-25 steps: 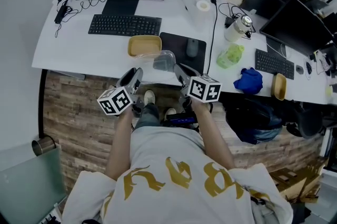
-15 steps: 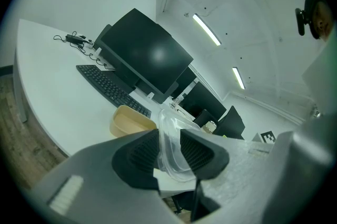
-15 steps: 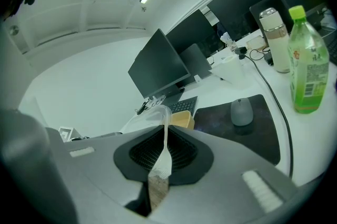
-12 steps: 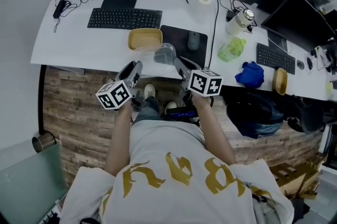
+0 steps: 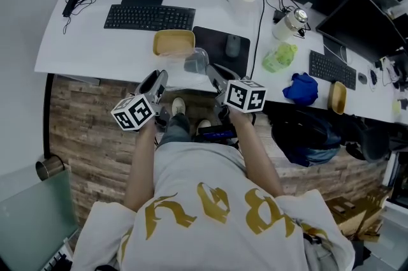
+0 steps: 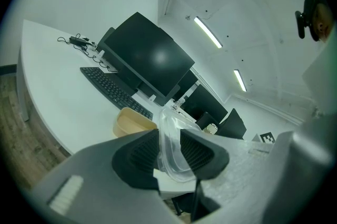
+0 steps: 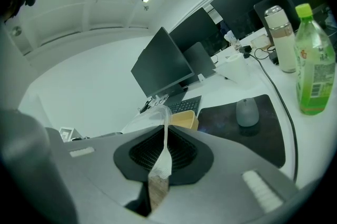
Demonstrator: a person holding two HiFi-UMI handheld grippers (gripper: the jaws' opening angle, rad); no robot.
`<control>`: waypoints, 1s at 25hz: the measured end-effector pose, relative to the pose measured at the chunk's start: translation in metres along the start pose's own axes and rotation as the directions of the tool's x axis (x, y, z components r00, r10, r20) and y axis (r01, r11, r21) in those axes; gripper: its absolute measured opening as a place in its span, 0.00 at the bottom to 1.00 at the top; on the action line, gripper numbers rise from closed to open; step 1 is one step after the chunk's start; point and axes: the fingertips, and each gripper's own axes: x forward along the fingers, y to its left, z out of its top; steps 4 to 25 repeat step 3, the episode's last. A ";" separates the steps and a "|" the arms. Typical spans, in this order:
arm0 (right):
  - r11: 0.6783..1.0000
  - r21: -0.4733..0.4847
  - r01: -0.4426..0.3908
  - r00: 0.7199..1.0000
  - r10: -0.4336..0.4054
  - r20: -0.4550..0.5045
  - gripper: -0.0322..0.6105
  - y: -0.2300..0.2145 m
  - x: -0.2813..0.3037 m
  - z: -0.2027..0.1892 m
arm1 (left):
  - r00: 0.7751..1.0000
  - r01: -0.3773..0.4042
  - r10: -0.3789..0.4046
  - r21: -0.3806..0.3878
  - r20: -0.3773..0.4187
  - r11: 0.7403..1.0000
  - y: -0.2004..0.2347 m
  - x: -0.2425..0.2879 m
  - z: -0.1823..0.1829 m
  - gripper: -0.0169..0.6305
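The left tool [image 5: 157, 80] and the right tool [image 5: 214, 75] are both clenched on the clear plastic tub [image 5: 196, 62], the left on its wall and the right on its thin rim. The tub is lifted over the near edge of the tabletop [image 5: 83, 50] and is not set down. A tan box [image 5: 173, 43] rests on the tabletop close by, at the tub's 11 o'clock.

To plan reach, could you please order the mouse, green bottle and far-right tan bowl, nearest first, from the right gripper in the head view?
1. Mouse, on the dark mat just ahead of the right gripper.
2. Green bottle, further right.
3. Tan bowl, far right desk edge.
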 end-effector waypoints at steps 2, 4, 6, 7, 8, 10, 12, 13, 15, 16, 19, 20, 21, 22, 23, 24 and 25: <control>1.000 -0.002 -0.005 1.000 0.004 -0.001 0.12 0.000 0.001 0.000 | 1.000 -0.004 0.004 0.000 0.002 1.000 0.001 -0.001 0.000 0.20; 1.000 -0.003 -0.006 1.000 0.006 -0.002 0.12 0.001 0.001 0.000 | 1.000 -0.006 0.006 0.000 0.003 1.000 0.001 -0.001 0.000 0.20; 1.000 -0.003 -0.006 1.000 0.006 -0.002 0.12 0.001 0.001 0.000 | 1.000 -0.006 0.006 0.000 0.003 1.000 0.001 -0.001 0.000 0.20; 1.000 -0.003 -0.006 1.000 0.006 -0.002 0.12 0.001 0.001 0.000 | 1.000 -0.006 0.006 0.000 0.003 1.000 0.001 -0.001 0.000 0.20; 1.000 -0.003 -0.006 1.000 0.006 -0.002 0.12 0.001 0.001 0.000 | 1.000 -0.006 0.006 0.000 0.003 1.000 0.001 -0.001 0.000 0.20; 1.000 -0.003 -0.006 1.000 0.006 -0.002 0.12 0.001 0.001 0.000 | 1.000 -0.006 0.006 0.000 0.003 1.000 0.001 -0.001 0.000 0.20; 1.000 -0.003 -0.006 1.000 0.006 -0.002 0.12 0.001 0.001 0.000 | 1.000 -0.006 0.006 0.000 0.003 1.000 0.001 -0.001 0.000 0.20; 1.000 -0.003 -0.006 1.000 0.006 -0.002 0.12 0.001 0.001 0.000 | 1.000 -0.006 0.006 0.000 0.003 1.000 0.001 -0.001 0.000 0.20; 1.000 -0.003 -0.006 1.000 0.006 -0.002 0.12 0.001 0.001 0.000 | 1.000 -0.006 0.006 0.000 0.003 1.000 0.001 -0.001 0.000 0.20; 1.000 -0.003 -0.006 1.000 0.006 -0.002 0.12 0.001 0.001 0.000 | 1.000 -0.006 0.006 0.000 0.003 1.000 0.001 -0.001 0.000 0.20; 1.000 -0.003 -0.006 1.000 0.006 -0.002 0.12 0.001 0.001 0.000 | 1.000 -0.006 0.006 0.000 0.003 1.000 0.001 -0.001 0.000 0.20; 1.000 -0.003 -0.006 1.000 0.006 -0.002 0.12 0.001 0.001 0.000 | 1.000 -0.006 0.006 0.000 0.003 1.000 0.001 -0.001 0.000 0.20; 1.000 -0.003 -0.006 1.000 0.006 -0.002 0.12 0.001 0.001 0.000 | 1.000 -0.006 0.006 0.000 0.003 1.000 0.001 -0.001 0.000 0.20; 1.000 -0.003 -0.006 1.000 0.006 -0.002 0.12 0.001 0.001 0.000 | 1.000 -0.006 0.006 0.000 0.003 1.000 0.001 -0.001 0.000 0.20; 1.000 -0.003 -0.006 1.000 0.006 -0.002 0.12 0.001 0.001 0.000 | 1.000 -0.006 0.006 0.000 0.003 1.000 0.001 -0.001 0.000 0.20; 1.000 -0.003 -0.006 1.000 0.006 -0.002 0.12 0.001 0.001 0.000 | 1.000 -0.006 0.006 0.000 0.003 1.000 0.001 -0.001 0.000 0.20; 1.000 -0.003 -0.006 1.000 0.006 -0.002 0.12 0.001 0.001 0.000 | 1.000 -0.006 0.006 0.000 0.003 1.000 0.001 -0.001 0.000 0.20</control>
